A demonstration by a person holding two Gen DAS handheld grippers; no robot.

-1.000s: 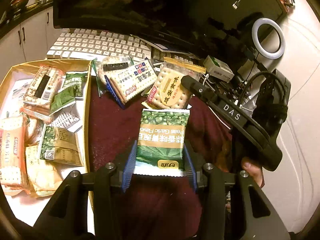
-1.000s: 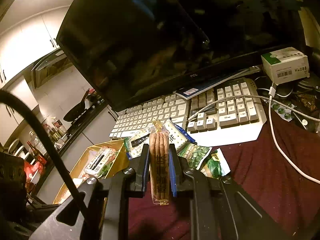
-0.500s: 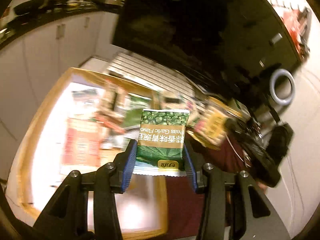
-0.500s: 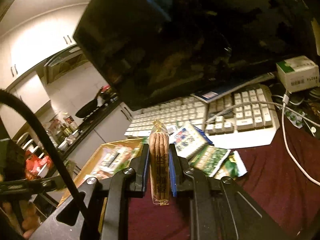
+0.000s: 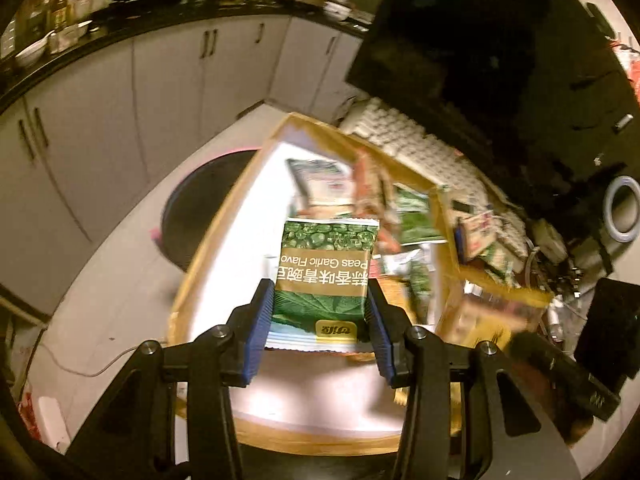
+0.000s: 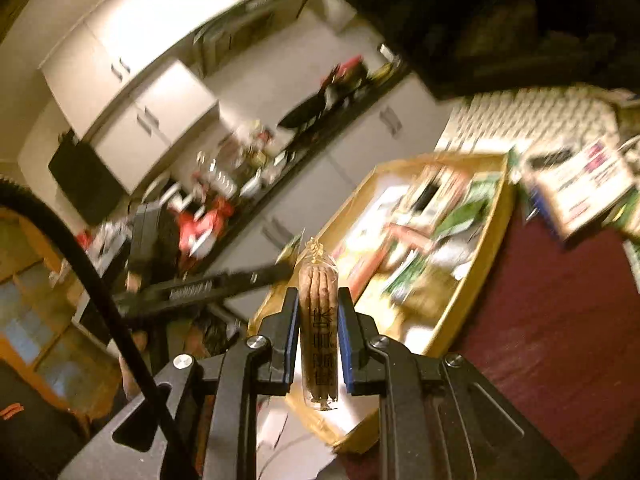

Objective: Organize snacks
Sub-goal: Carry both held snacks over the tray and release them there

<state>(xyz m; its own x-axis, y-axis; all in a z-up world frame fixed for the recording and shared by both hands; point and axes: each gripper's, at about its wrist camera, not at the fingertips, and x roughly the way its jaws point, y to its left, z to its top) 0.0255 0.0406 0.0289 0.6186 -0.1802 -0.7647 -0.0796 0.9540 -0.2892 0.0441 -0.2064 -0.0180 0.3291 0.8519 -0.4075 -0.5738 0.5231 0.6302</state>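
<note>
My left gripper (image 5: 320, 300) is shut on a green packet of garlic peas (image 5: 326, 276), held flat above the near end of a shallow tan cardboard box (image 5: 208, 248). Several snack packets (image 5: 360, 188) lie blurred in the box's far half. My right gripper (image 6: 318, 308) is shut on a narrow clear pack of brown biscuits (image 6: 319, 320), held edge-on over the near left rim of the same box (image 6: 472, 280), which is seen at a tilt. The other gripper's black arm (image 6: 200, 288) crosses at the left of the right wrist view.
A white keyboard (image 5: 404, 136) and dark monitor (image 5: 500, 60) stand behind the box. More snack packets (image 6: 580, 188) lie on the dark red cloth (image 6: 560, 340) to the right. White kitchen cabinets (image 5: 120, 100) and a cluttered counter lie beyond the desk edge. A ring light (image 5: 620, 208) sits far right.
Both grippers have swung left, from over the red cloth to over the cardboard box, each keeping its packet. The views have rolled and are blurred by the motion.
</note>
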